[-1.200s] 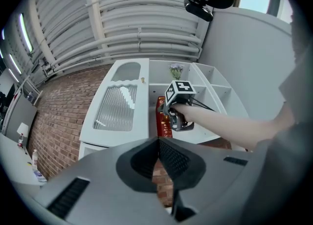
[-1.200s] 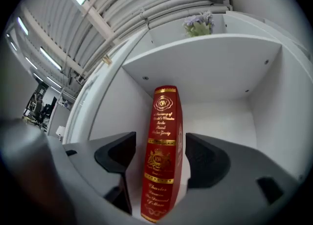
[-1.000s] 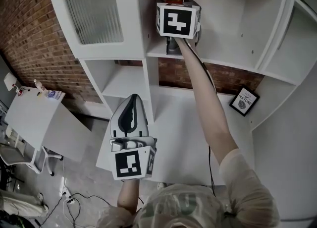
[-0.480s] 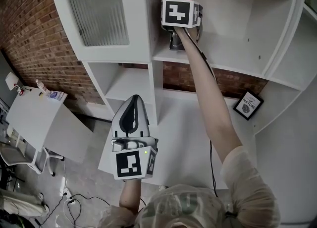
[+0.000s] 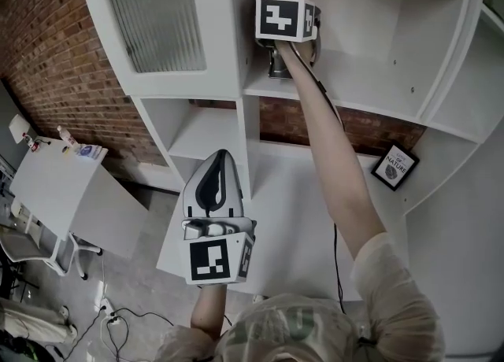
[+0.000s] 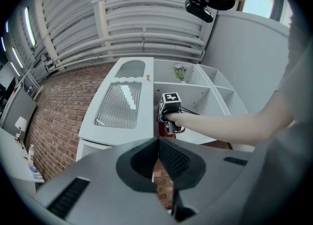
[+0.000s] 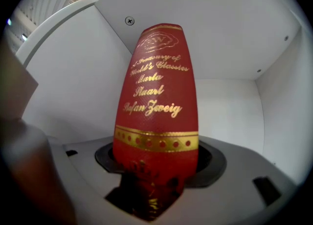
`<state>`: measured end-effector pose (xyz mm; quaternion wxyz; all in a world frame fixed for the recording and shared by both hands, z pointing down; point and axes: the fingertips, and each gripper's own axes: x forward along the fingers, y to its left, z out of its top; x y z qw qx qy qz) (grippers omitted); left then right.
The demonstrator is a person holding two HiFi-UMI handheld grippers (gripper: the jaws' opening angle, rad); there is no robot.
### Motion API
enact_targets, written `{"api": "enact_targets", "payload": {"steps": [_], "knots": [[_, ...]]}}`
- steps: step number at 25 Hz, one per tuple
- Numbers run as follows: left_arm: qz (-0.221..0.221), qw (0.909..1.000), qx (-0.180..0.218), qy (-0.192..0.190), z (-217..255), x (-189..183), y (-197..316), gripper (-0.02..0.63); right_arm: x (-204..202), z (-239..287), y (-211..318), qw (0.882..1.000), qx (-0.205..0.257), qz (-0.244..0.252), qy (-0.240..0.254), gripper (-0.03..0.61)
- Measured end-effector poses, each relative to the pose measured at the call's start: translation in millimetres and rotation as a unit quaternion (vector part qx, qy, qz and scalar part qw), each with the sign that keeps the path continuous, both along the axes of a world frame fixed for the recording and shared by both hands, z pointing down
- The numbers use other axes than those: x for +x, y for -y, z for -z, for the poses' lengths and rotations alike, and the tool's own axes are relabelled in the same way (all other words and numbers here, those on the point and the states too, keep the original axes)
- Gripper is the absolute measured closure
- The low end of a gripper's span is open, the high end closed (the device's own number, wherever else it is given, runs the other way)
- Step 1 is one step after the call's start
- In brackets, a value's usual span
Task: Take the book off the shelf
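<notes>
The right gripper is clamped on the lower spine of the red book, a gilt-lettered volume standing upright in an upper compartment of the white shelf unit, close against the compartment's left wall. The main risk appears to be the low grip. With most of the book's height above the jaws, it could pivot or slip in them as it is drawn out. The reach is long and nearly straight-armed, so a slightly skewed pull might scrape the cover along that wall. The left gripper hangs low in front of the person with its jaws pressed together and empty, so it offers no support if the book tips. In the head view the book's upper part is cut off by the frame edge, and the marker cube covers the jaws. The right gripper view hides the book's bottom edge, so it is unclear whether the book rests on the shelf board or how deep the jaws sit.
</notes>
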<state>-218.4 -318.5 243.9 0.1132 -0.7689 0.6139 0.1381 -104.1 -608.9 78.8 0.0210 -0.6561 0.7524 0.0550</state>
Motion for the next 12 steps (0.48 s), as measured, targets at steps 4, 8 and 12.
{"api": "enact_targets", "payload": {"steps": [4,8,12], "knots": [[0.001,0.9999,0.006,-0.012,5,-4,-6,0.601,6,-7,1,1.000,-0.009,-0.003,0.007,0.295],[0.007,0.9999,-0.008,-0.008,-2,-9,-13,0.601,13,-16,-10,1.000,-0.028,0.004,-0.001,0.308],[0.004,0.9999,-0.013,-0.007,-1,-5,-18,0.601,19,-16,-41,1.000,-0.026,0.005,0.012,0.314]]}}
